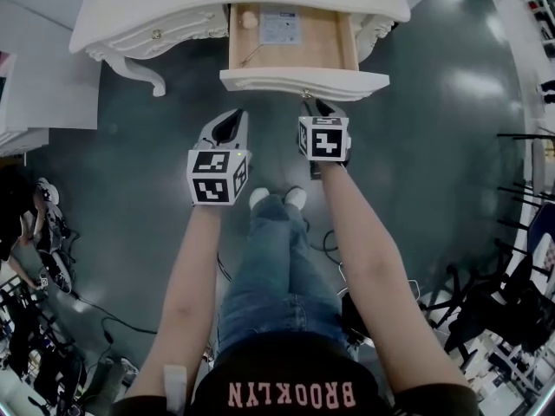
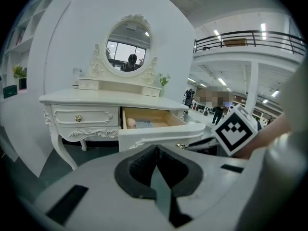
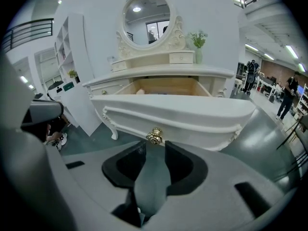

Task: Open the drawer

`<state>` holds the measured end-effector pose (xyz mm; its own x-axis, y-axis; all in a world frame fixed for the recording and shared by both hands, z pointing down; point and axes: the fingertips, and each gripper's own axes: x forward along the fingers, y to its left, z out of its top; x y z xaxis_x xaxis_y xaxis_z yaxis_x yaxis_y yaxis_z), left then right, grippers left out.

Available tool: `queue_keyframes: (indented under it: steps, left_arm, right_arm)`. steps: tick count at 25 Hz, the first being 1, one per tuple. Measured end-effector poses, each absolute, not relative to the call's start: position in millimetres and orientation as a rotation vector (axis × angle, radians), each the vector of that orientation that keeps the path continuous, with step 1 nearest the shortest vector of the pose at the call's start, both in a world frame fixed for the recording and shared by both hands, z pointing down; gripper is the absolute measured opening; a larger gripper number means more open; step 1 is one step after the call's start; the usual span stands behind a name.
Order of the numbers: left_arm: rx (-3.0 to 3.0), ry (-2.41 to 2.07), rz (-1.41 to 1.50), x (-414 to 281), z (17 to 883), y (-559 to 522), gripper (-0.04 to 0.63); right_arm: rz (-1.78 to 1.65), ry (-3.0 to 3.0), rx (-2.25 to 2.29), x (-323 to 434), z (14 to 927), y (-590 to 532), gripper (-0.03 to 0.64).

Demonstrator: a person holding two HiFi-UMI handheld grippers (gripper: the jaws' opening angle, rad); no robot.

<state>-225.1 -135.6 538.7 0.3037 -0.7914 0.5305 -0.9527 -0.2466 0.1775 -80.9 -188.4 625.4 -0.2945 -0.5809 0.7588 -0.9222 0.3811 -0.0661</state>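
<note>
- The right gripper (image 3: 155,148) is nearest, its jaws apart and holding nothing. The brass knob (image 3: 155,136) sits just beyond their tips.
- The left gripper (image 2: 155,150), to its left, has its jaws pressed together and is empty.
- The drawer (image 3: 178,113) stands pulled out of the white dressing table (image 1: 173,7), right of a closed drawer (image 2: 79,117).

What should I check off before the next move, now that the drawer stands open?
1. Is the drawer out of the dressing table: ok, its inside shows.
2. Is the right hand-held gripper unclamped from the knob: ok, jaws apart, knob at their tips.
3. Is the left hand-held gripper clear of the drawer front: ok, shut, empty.
4. Is the card inside lying flat: ok.
5. Is the drawer at full travel: cannot tell.
</note>
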Motion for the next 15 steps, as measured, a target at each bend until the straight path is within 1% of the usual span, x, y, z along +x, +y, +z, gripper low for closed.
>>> queue_keyframes:
  steps: [2,4,5,7,8,15]
  left_arm:
    - [2.129,-1.537,0.471,-221.8,532.4,-135.4,0.005]
    - [2.147,-1.528,0.477,-218.5,524.1,-135.5,0.005]
    - [2.155,-1.525,0.477,-217.1,519.5,-134.9,0.005]
    - [2.169,-1.522,0.477,-214.2,509.7,-132.5,0.005]
    - [2.178,-1.520,0.478,-212.4,504.7,-131.0,0.005]
    - [2.209,-1.543,0.460,-211.1,469.1,-125.7,0.005]
  right_arm:
    - [0.688,-1.990,1.297,-76.5,619.3,-182.4,0.108]
    - [0.696,-1.987,1.307,-70.6,611.3,-177.6,0.091]
    - [0.697,-1.988,1.310,-68.0,606.6,-175.2,0.073]
    - [0.703,-1.999,1.305,-64.3,596.2,-169.8,0.014]
    - [0.711,-2.010,1.300,-63.0,590.4,-167.2,0.003]
    - [0.699,-2.108,1.284,-62.4,545.4,-157.1,-0.003]
